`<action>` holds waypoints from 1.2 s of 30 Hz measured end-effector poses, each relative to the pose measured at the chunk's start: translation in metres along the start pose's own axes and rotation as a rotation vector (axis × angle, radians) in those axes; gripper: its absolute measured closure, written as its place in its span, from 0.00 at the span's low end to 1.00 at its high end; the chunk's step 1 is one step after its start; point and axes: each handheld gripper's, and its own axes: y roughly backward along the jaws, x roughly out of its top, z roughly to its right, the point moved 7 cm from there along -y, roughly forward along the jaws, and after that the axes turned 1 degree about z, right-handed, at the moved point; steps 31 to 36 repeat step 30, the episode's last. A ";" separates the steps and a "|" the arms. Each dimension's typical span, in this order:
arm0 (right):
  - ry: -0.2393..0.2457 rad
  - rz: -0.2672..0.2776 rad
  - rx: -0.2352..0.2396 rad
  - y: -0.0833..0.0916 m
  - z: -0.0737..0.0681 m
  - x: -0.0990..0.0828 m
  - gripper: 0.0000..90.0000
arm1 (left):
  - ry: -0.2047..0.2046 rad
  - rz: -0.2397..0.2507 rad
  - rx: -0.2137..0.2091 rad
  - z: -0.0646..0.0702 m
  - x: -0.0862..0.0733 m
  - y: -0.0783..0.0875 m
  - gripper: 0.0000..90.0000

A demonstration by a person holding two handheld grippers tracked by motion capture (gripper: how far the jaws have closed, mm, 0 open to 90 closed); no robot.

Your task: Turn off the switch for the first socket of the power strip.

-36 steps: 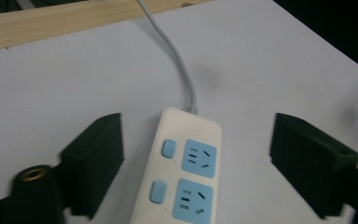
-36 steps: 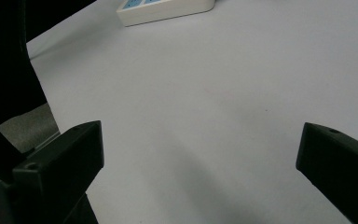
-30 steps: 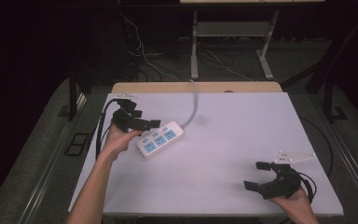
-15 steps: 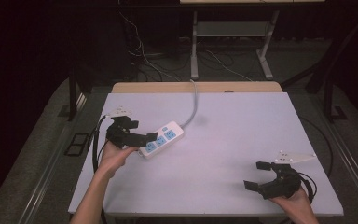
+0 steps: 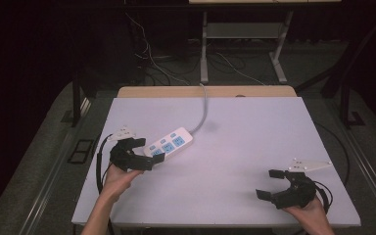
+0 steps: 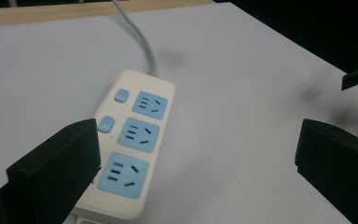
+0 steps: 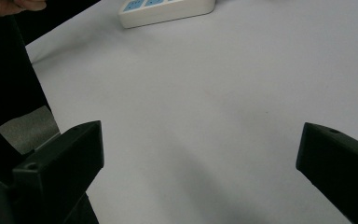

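Left tongs (image 5: 149, 149) gape beside the power strip (image 5: 171, 142), frame centre-left; right tongs (image 5: 269, 183) gape empty, lower right.

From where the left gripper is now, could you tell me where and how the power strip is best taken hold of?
Probably across the narrow width of the power strip at its free near end, with the open left gripper coming straight on from that end. The strip lies flat on the table, long and slim, and its cord leaves the far end, so the near end is unobstructed.
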 end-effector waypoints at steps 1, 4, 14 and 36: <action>0.000 0.001 0.000 0.000 0.000 0.000 0.00 | 0.001 0.004 -0.004 0.001 -0.002 0.000 0.00; -0.001 0.000 0.001 0.000 0.000 0.000 0.01 | -0.001 0.008 -0.013 0.005 -0.009 0.000 0.00; -0.001 0.005 0.002 0.001 -0.001 0.000 0.00 | -0.018 0.002 -0.059 0.023 -0.034 -0.005 0.00; 0.000 0.006 0.005 0.002 -0.002 -0.001 0.00 | -0.047 -0.032 -0.091 0.029 -0.063 -0.005 0.00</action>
